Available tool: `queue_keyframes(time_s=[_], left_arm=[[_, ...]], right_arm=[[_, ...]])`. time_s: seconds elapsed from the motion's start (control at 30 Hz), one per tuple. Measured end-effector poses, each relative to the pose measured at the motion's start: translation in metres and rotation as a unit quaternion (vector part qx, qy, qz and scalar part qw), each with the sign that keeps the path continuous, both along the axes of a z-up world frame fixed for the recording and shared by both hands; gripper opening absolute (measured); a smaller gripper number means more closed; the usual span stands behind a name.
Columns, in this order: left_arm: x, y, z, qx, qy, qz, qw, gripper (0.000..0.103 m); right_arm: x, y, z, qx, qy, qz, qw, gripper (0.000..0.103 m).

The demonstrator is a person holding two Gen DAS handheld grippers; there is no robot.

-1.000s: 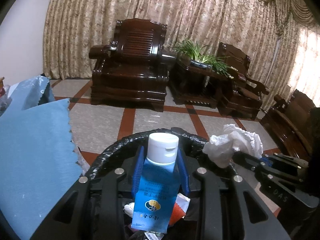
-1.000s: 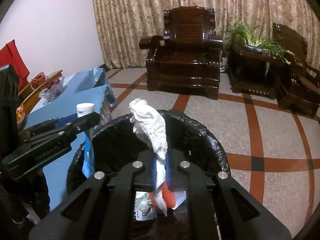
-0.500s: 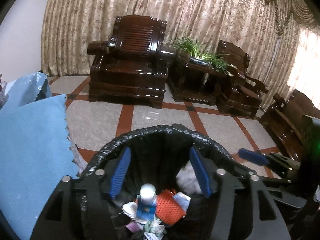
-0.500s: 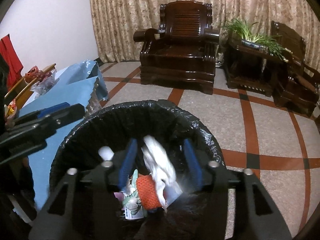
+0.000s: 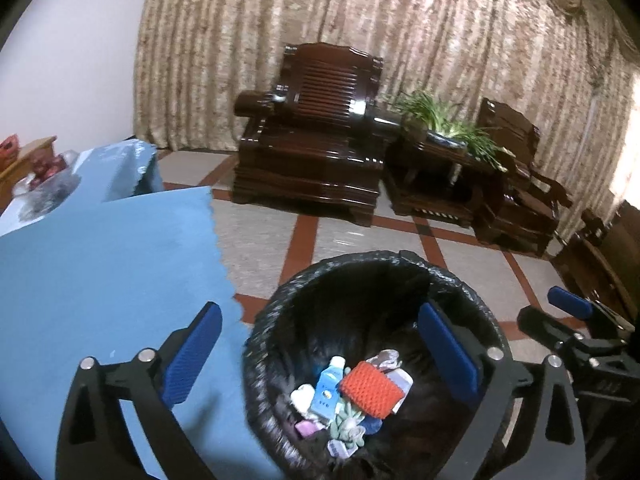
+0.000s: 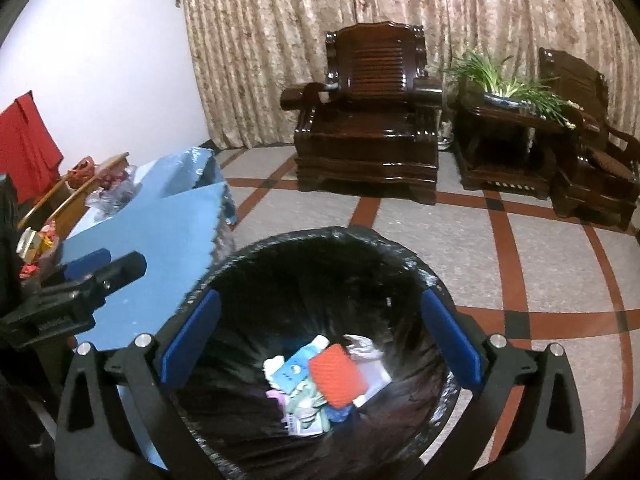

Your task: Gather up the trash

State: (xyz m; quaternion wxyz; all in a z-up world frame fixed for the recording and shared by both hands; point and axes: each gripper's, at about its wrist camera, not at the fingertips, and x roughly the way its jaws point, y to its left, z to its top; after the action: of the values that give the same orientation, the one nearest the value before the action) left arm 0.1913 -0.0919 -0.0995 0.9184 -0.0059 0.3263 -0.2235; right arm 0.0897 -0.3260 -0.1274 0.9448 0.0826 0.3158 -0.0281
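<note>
Both claws, left (image 5: 320,356) and right (image 6: 320,344), just sprung wide and empty above the bin (image 6: 416,264), bottle (image 5: 329,386) and tissue (image 6: 362,346) now dropped among the trash inside, so likely time for fetching more from the surface (image 5: 100,264).

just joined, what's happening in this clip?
Trash pickup. Both hand-held grippers hang over the black-lined bin, jaws just opened wide, nothing between them. The left hand-held gripper has dropped the blue bottle, the right hand-held gripper the crumpled tissue; both now lie in the bin beside an orange mesh piece.
</note>
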Motion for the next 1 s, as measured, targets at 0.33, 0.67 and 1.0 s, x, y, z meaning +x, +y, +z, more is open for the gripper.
queue_keyframes(time_s=[0.33,0.67,1.0], left_arm=[[-0.047,0.040,0.028,0.023,-0.014,0.054,0.9982,0.097],[-0.087,0.066,0.056,0.036,-0.048,0.072,0.9956,0.097],[-0.106,0.073,0.081,0.027,-0.072,0.081,0.9937,0.097]], right_arm=[[-0.022,0.033,0.043,-0.008,-0.010,0.030,0.999,0.098],[-0.045,0.061,0.070,-0.012,-0.027,0.050,0.998,0.098],[-0.061,0.084,0.092,-0.025,-0.051,0.067,0.996,0.098]])
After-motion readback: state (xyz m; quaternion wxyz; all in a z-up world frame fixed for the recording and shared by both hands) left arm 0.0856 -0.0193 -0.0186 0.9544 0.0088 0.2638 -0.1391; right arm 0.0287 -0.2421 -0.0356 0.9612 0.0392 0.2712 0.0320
